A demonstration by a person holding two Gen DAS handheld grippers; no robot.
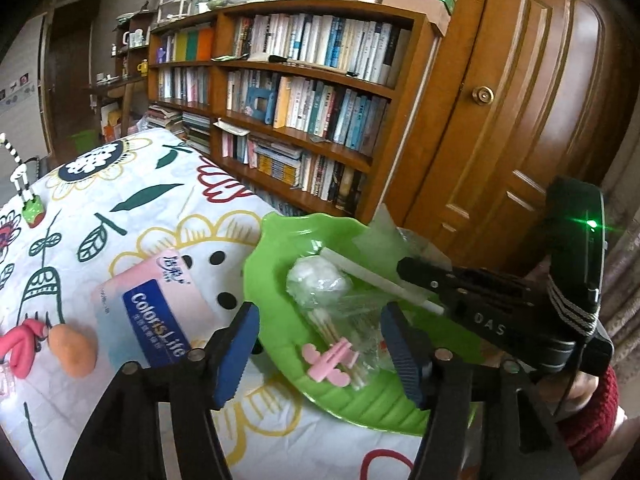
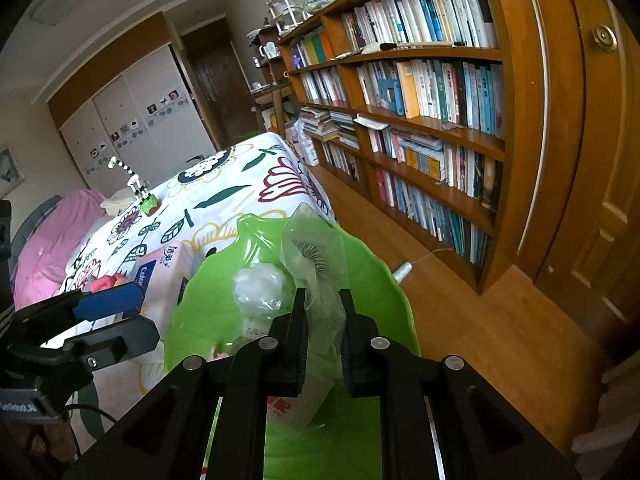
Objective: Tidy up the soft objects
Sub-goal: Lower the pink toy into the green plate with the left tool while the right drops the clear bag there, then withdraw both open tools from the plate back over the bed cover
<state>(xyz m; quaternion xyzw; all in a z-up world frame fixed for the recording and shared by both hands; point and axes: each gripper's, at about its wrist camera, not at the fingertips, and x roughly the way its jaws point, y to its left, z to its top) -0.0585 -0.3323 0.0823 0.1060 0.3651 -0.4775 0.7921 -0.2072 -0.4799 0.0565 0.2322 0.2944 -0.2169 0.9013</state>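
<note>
A green leaf-shaped tray (image 1: pixel 280 248) (image 2: pixel 208 308) rests on the flowered bed cover. In it lie a clear bag of cotton balls (image 1: pixel 320 280) (image 2: pixel 260 284) and a clear bag of cotton swabs with a pink clip (image 1: pixel 330 360). My left gripper (image 1: pixel 320 356) is open, its blue pads (image 1: pixel 236 356) standing either side of the swab bag without pressing it. My right gripper (image 2: pixel 325 320) is shut on the upper part of a clear plastic bag (image 2: pixel 312 248) over the tray. In the left wrist view the right gripper (image 1: pixel 460 292) reaches in from the right.
A pink tissue pack (image 1: pixel 160 308) (image 2: pixel 164 276) lies left of the tray, with an orange soft lump (image 1: pixel 74 346) and a pink soft toy (image 1: pixel 22 346) further left. A striped-neck figure (image 1: pixel 28 200) stands far back. Bookshelves (image 1: pixel 312 92) and a wooden floor (image 2: pixel 460 300) lie beyond the bed's right edge.
</note>
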